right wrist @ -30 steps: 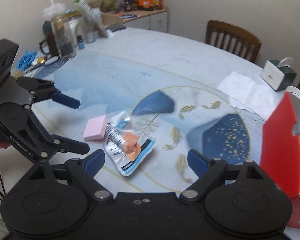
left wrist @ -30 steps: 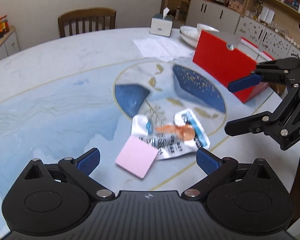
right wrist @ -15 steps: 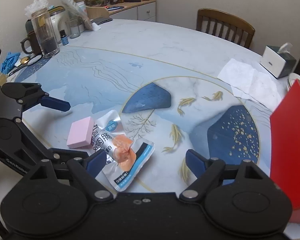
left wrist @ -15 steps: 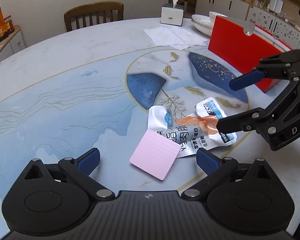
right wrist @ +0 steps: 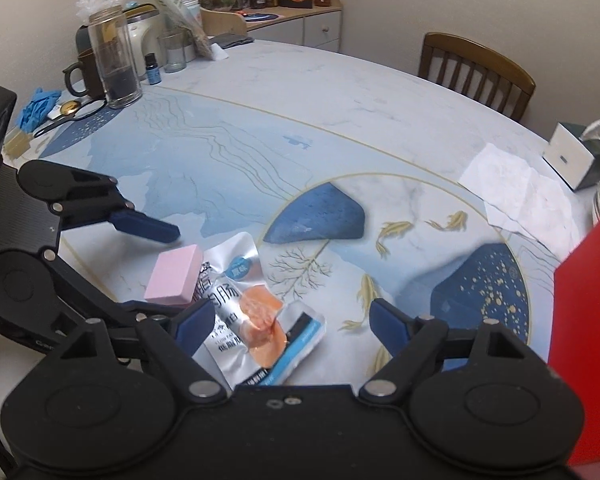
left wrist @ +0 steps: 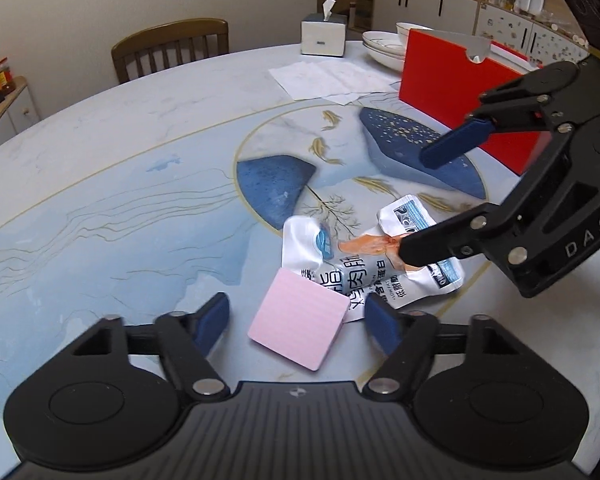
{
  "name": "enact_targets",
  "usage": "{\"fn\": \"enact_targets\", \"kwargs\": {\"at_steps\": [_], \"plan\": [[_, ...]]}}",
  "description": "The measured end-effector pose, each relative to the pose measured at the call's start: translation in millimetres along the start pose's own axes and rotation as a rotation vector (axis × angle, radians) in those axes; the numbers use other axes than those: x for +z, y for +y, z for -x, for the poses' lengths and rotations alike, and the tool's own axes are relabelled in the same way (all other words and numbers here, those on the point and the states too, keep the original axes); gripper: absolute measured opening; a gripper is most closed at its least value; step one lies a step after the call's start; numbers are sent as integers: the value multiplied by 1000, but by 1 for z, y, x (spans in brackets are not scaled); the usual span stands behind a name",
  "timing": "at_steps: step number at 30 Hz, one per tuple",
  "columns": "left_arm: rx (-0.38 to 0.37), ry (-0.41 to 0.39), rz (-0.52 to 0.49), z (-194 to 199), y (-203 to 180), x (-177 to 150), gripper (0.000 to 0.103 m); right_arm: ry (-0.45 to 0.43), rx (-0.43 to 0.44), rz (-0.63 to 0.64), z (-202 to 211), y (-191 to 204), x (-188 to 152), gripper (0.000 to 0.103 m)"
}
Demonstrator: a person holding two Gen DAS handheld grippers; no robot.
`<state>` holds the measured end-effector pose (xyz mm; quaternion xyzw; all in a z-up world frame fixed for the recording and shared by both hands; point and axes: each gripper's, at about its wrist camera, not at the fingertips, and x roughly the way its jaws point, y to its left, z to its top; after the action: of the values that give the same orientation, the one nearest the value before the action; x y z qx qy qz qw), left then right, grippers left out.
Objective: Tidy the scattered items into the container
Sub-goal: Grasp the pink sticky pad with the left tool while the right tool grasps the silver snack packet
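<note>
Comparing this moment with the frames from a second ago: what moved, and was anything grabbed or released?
The left hand-held gripper has closed in around the pink notepad, jaws just narrowing, pads not yet touching it. The right hand-held gripper came down over the snack packet, jaws wide, nothing gripped. Notepad, packet, red box and table stayed in place.

A round marble-patterned table (left wrist: 100, 184) with blue and gold fish artwork holds a pink sticky-note pad (left wrist: 299, 326) touching a crumpled snack packet (left wrist: 374, 264), white paper sheets (left wrist: 324, 80), a tissue box (left wrist: 323, 36), stacked bowls (left wrist: 382, 46) and a red container (left wrist: 452, 88).
</note>
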<state>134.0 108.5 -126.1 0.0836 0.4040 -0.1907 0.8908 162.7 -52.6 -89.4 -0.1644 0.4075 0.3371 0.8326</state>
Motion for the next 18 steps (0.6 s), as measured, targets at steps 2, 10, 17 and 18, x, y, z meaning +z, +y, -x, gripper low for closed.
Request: {"fn": "enact_targets", "kwargs": {"at_steps": [2,10,17,18], "plan": [[-9,-2,4,1,1,-1,62,-1,8,9,-1,1,2,84],[-37,-19,39,9,9,-4,48,2,60,65,-8,10,5,83],[3,-22,125,19,30,-8,48,28,96,152,-27,25,8,84],[8,-22,132,20,32,-9,48,33,98,159,-30,27,8,84]]}}
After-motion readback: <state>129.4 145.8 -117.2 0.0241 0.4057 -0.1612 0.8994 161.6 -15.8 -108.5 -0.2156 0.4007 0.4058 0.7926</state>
